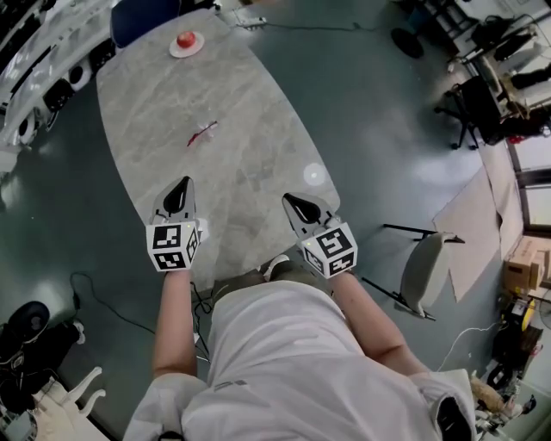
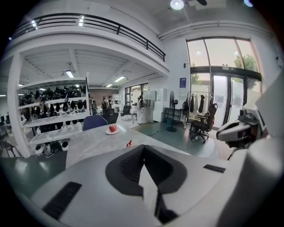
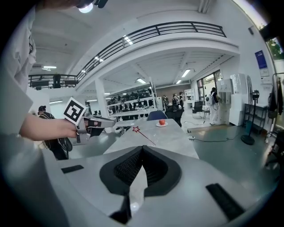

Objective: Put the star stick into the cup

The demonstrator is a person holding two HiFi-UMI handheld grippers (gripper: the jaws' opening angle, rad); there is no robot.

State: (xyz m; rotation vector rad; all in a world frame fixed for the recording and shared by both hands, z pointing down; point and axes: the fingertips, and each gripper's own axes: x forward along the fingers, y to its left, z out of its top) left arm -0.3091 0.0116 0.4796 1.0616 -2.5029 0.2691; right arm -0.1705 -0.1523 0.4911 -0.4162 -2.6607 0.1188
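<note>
The red star stick [image 1: 203, 133] lies flat on the grey marble table [image 1: 250, 112], about mid-table. A small clear cup [image 1: 314, 175] stands near the table's right edge. My left gripper [image 1: 178, 196] hovers over the near left edge, shut and empty, well short of the stick. Just beside the cup, my right gripper [image 1: 303, 209] is also shut with nothing in it. In the left gripper view the star stick [image 2: 129, 143] shows beyond my left gripper [image 2: 143, 148]. In the right gripper view the star stick [image 3: 136, 129] lies ahead of my right gripper [image 3: 142, 148].
A white plate with a red apple [image 1: 186, 41] sits at the table's far end, next to a blue chair [image 1: 142, 17]. A grey chair [image 1: 426, 271] stands to my right on the floor. Shelving and cables line the left side.
</note>
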